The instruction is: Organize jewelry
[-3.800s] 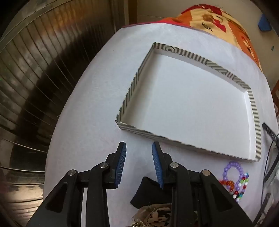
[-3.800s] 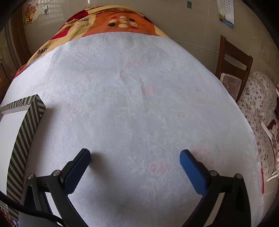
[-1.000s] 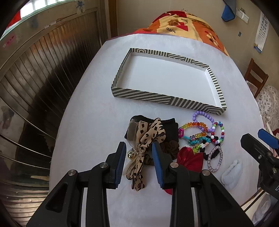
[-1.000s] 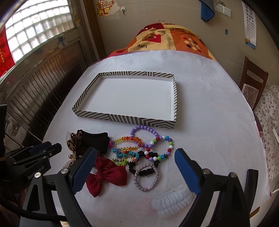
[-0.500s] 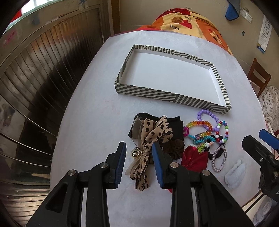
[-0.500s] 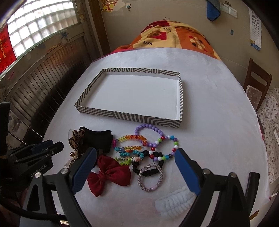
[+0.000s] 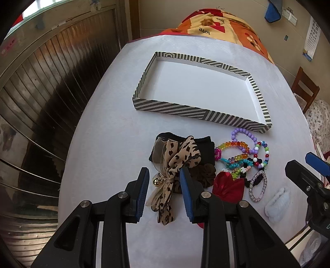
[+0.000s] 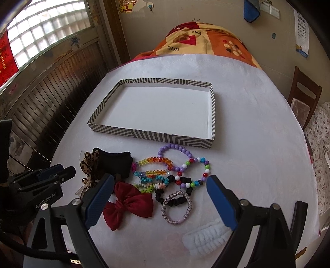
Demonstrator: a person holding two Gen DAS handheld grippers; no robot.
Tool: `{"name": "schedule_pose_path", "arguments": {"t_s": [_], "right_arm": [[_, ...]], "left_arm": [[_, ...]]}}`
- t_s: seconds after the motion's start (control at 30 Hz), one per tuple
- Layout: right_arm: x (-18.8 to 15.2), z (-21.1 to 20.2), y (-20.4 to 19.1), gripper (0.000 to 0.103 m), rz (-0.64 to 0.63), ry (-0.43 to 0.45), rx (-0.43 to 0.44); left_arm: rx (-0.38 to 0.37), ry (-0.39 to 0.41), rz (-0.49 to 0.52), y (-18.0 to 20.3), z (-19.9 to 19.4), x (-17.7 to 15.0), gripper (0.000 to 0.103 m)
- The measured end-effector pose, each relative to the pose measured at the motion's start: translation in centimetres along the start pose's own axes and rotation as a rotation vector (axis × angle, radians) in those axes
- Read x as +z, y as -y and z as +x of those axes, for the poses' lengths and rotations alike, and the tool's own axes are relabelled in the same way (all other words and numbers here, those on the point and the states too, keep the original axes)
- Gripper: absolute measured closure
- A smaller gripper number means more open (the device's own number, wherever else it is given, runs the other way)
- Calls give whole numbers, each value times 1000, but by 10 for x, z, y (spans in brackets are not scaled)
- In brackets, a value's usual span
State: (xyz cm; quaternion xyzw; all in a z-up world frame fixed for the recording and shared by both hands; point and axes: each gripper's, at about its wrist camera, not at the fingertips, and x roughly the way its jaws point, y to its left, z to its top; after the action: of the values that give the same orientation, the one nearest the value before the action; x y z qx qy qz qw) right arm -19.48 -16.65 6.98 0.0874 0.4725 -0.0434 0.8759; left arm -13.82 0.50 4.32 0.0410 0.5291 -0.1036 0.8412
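Right wrist view: my right gripper (image 8: 158,203) hangs wide open and empty above the jewelry pile (image 8: 165,173), which lies just before the striped box (image 8: 144,133). My left gripper (image 7: 164,192) is half open and empty. I judge picking has not started; next I must grasp one piece.

This is a lived-in home, a family room by the look of it. The table (image 8: 257,132) wears a white embossed cloth laid over a bright orange and red blanket (image 8: 206,44) printed with hearts and the word "love". A glass-block window (image 8: 47,26) lets daylight in above dark wooden wall panelling (image 8: 51,92). A wooden chair (image 8: 305,99) with a cushioned seat stands just beside the table. A calendar (image 8: 302,31) hangs on the tiled wall, near a blue cloth (image 8: 251,10), and red paper with gold characters (image 8: 6,57) sits by the window.
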Motion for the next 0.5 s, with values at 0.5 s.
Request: {"name": "schedule_pose_path", "arguments": {"t_s": [0.5], "right_arm": [[-1, 2, 1, 9, -2, -12, 1]], "left_arm": [[-6, -13, -4, 0, 4, -1, 92]]}}
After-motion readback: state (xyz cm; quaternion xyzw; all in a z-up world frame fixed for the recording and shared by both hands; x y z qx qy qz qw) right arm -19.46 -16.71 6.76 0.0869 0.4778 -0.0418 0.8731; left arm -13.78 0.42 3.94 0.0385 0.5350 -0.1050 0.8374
